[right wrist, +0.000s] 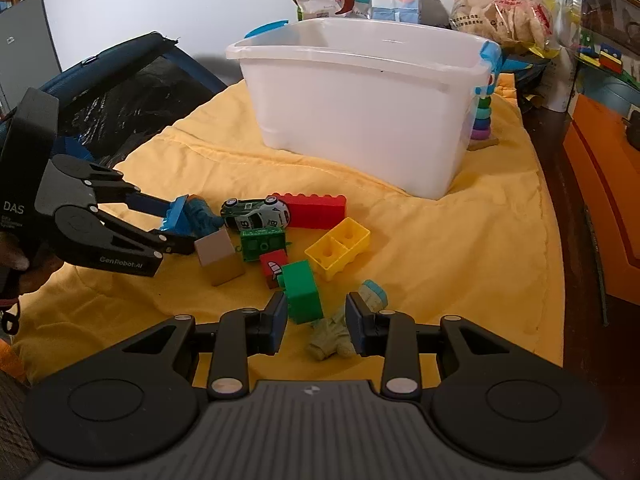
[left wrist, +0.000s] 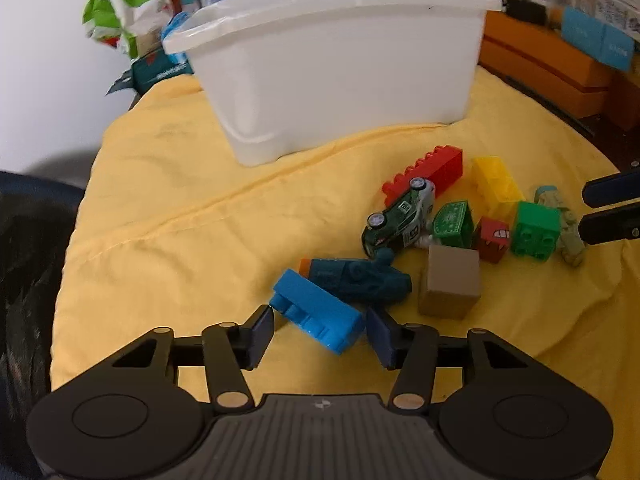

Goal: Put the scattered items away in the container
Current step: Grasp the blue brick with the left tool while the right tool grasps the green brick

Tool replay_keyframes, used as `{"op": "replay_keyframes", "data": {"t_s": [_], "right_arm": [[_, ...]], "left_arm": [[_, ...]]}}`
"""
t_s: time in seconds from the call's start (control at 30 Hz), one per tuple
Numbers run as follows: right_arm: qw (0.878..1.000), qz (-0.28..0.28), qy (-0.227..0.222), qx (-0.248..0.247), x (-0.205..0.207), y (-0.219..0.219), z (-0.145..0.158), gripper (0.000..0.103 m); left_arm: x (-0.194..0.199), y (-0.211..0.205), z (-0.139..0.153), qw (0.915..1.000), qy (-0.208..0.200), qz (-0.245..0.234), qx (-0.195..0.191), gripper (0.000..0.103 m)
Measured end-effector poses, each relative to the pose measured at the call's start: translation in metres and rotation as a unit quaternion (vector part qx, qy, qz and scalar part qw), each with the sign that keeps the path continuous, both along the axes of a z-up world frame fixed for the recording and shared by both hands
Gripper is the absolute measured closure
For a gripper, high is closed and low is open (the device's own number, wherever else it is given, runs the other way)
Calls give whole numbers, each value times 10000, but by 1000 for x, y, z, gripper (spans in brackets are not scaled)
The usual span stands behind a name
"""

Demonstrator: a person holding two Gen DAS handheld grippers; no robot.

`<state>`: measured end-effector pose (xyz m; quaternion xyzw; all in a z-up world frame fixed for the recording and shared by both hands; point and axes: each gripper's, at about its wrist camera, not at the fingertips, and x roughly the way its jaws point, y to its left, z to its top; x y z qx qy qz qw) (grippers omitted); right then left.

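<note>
A white plastic bin (left wrist: pixel 332 60) stands at the back of the yellow cloth (left wrist: pixel 168 208); it also shows in the right wrist view (right wrist: pixel 360 104). My left gripper (left wrist: pixel 320 326) is open, its fingers on either side of a light blue brick (left wrist: pixel 318 318), seen also in the right wrist view (right wrist: pixel 176 216). My right gripper (right wrist: pixel 316 324) is open around a green block (right wrist: pixel 302 290) and a pale green figure (right wrist: pixel 332 336). Nearby lie a toy car (left wrist: pixel 400 216), a red brick (left wrist: pixel 432 170), a yellow brick (left wrist: pixel 496 184) and a tan cube (left wrist: pixel 452 280).
A dark teal toy (left wrist: pixel 360 280) lies behind the blue brick. A small red face block (left wrist: pixel 492 238) and a green patterned block (left wrist: pixel 454 226) sit in the pile. Orange boxes (left wrist: pixel 548 68) stand at the right, snack bags (right wrist: pixel 504 12) behind the bin, a dark bag (right wrist: pixel 120 92) at the left.
</note>
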<state>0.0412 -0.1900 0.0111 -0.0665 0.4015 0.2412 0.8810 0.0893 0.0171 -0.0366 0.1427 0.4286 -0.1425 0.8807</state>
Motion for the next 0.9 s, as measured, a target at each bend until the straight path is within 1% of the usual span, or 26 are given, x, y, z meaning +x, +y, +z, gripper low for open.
{"op": "replay_keyframes", "data": {"t_s": [0.03,0.07,0.1,0.17,0.27,0.33,0.37,0.43,0.47,0.5,0.53,0.57,0.6,0.67,0.7,0.73,0.77,0.8,0.9], "right_arm": [[10000,-23,4,-11,0,-1,0,67],[10000,-54,22,-24,-1,-2,-1,67],[10000,-84,39,-30,-1,-3,-1,67],[9999,-140,60,-19,-2,-5,-1,66],[9999,-127,101,13,-1,-5,-3,66],[9999,-77,125,25,-1,-3,-5,66],[9999,-49,124,34,-1,-2,-5,66],[9999,-1,130,44,-1,-1,-6,66],[9999,11,136,43,0,0,-6,66],[9999,17,143,40,0,1,-7,66],[9999,24,157,37,0,2,-7,66],[9999,40,160,34,1,3,-7,66],[9999,53,149,36,0,4,-7,66],[9999,60,123,65,1,4,-6,66],[9999,64,114,93,1,4,-6,66],[9998,77,112,116,1,4,-6,66],[9998,105,120,120,2,5,-7,66],[9998,149,132,100,3,7,-7,66],[9990,434,-29,-69,4,18,-5,66]], "left_arm": [[2,1,1,10000,39,9,-28,64],[3,1,1,10000,71,-30,-13,70],[2,1,3,9998,88,-139,85,70],[-5,1,7,9980,2,-449,438,70],[-20,6,13,9899,-113,-955,1044,70],[-31,9,16,9799,-117,-1382,1436,70],[-35,9,15,9730,-67,-1614,1646,70],[-48,6,10,9560,23,-2103,2047,69],[-55,2,9,9491,-35,-2291,2163,68],[-61,-1,10,9466,-83,-2398,2152,67],[-66,-2,13,9480,-81,-2447,2033,65],[-68,-3,17,9524,-52,-2413,1863,60],[-69,-1,20,9587,-35,-2289,1687,59],[-65,5,28,9770,36,-1751,1215,57],[-61,10,30,9859,116,-1405,899,57],[-57,15,31,9924,197,-1072,579,57],[-52,20,31,9964,262,-737,311,57],[-49,22,29,9984,326,-451,113,57],[-39,27,17,9977,500,237,-400,57]]}}
